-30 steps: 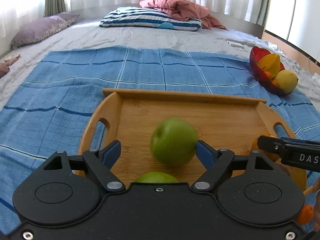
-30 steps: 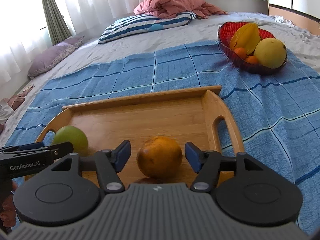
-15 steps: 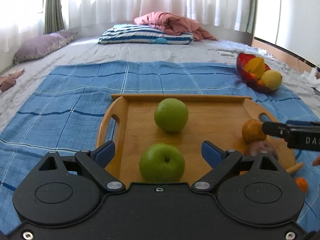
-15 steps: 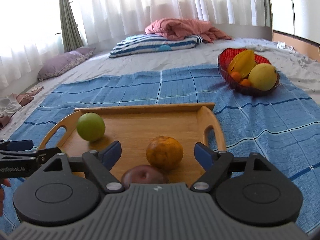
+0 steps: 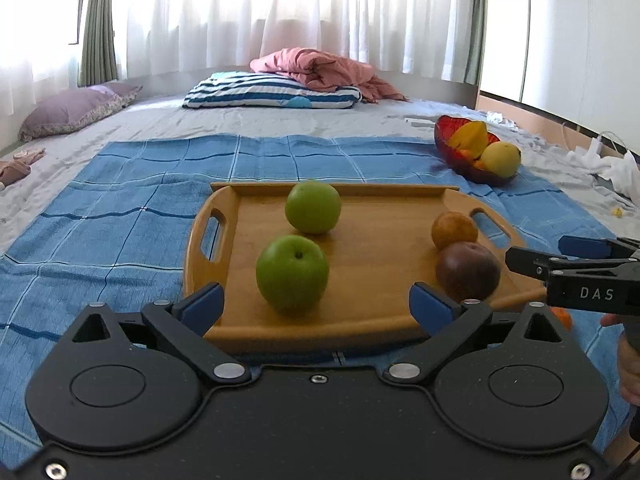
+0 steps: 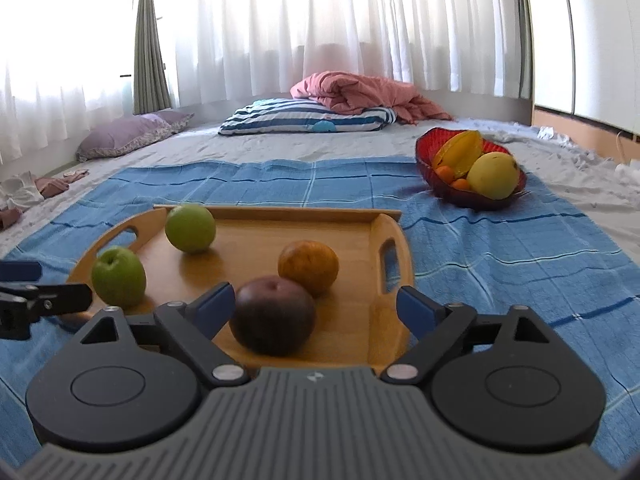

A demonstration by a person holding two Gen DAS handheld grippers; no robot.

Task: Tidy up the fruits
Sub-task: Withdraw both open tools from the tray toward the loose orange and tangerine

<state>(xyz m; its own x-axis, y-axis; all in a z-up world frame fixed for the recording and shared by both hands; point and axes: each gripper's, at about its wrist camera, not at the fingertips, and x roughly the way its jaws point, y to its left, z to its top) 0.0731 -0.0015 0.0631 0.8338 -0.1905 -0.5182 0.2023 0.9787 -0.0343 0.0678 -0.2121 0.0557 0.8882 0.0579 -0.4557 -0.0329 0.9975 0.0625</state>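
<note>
Left gripper [image 5: 316, 306]: fingers spread wide, nothing between the blue pads; it hangs at the near edge of the wooden tray [image 5: 372, 320], the near green apple [image 5: 292, 274] just beyond the gap.
Right gripper [image 6: 314, 308]: fingers equally parted and grasping nothing; the dark purple fruit [image 6: 273, 316] sits close in front of the gap, nearer the left pad.
Tray contents: four fruits, all resting on the wood. Near green apple at near left, far green apple [image 5: 313, 207] behind it against the far rim, the two close together but whether touching cannot be told.
Right side of tray: orange [image 6: 308, 267] just behind the purple fruit, the two appearing to touch, near the right handle slot.
Red bowl [image 6: 430, 164]: far right on the blue checked cloth [image 6: 500, 248], well apart from the tray; it holds a yellow round fruit [image 6: 493, 175], a starfruit [image 6: 458, 156] and small oranges.
Background: striped pillow [image 6: 308, 120] with a pink blanket [image 6: 360, 94] on it, purple pillow [image 6: 128, 134] at far left, white curtains behind.
</note>
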